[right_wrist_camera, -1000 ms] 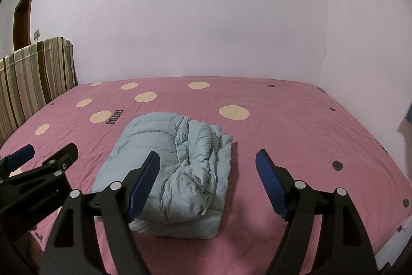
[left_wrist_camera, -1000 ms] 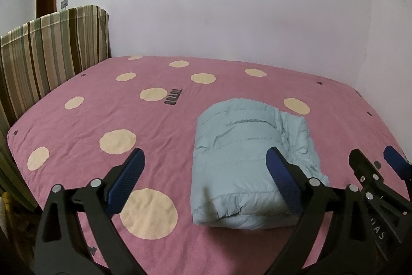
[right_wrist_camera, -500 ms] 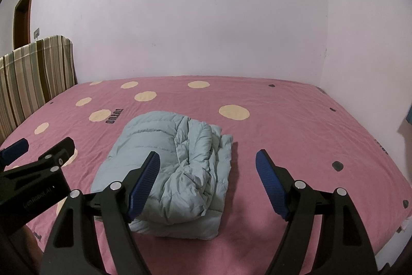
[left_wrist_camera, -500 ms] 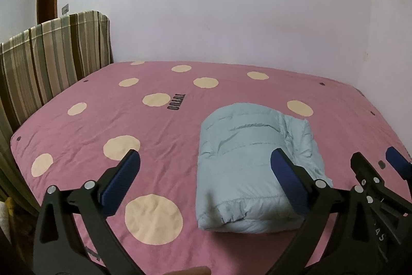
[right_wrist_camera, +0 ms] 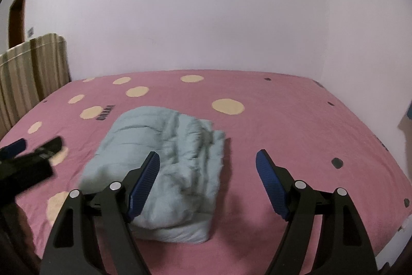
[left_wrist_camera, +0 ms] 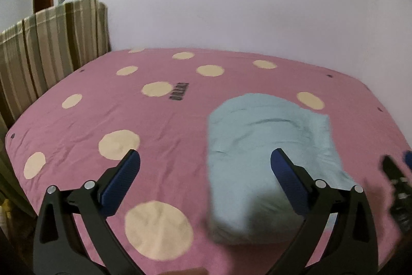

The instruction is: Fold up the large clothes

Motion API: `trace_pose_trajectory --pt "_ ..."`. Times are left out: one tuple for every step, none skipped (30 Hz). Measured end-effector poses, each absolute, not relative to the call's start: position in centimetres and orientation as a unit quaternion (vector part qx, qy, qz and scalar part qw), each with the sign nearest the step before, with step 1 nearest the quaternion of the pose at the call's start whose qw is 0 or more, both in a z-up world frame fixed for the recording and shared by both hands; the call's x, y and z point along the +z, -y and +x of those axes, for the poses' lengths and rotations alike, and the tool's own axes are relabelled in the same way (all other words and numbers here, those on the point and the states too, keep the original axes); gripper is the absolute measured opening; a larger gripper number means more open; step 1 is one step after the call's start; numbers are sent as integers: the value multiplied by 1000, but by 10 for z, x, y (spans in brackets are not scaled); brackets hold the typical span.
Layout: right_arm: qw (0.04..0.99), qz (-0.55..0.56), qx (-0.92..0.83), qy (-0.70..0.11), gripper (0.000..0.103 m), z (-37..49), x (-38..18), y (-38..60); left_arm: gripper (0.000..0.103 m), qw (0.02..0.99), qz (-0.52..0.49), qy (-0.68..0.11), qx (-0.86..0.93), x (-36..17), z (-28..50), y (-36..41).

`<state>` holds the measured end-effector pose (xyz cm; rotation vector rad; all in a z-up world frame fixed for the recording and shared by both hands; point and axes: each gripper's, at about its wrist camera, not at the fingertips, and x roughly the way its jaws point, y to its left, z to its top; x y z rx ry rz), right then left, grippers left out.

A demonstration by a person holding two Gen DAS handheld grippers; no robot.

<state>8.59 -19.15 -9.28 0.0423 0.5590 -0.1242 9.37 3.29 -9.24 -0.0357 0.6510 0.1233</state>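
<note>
The puffy jacket (right_wrist_camera: 164, 161) lies folded at lower centre of the frame on the bed (right_wrist_camera: 296, 120) — soft, light, springy. We'd pinch its thick near edge; left tool (left_wrist_camera: 206, 182) and right tool (right_wrist_camera: 207, 182) gape empty, the right's jaws having just been widening.

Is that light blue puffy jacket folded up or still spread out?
Folded: the jacket lies as a compact, layered bundle on the pink bedspread, neither gripper touching it.

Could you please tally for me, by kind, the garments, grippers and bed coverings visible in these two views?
Folded light blue padded garment: 1
Grippers, left gripper and right gripper: 2
Pink spotted bedsheet: 1
Striped cloth: 1
Total: 5
</note>
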Motion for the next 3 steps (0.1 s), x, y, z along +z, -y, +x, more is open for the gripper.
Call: trace_pose_trajectory --pt "958 25 -66 -277 86 90 -96 200 101 941 -22 -331 70 -101 107 -46" --pt "957 28 -70 -280 86 95 -100 209 101 936 -24 -341 80 -107 116 -56" --pt "953 27 -83 -290 87 105 -107 226 101 930 -27 -354 97 -117 130 -71"
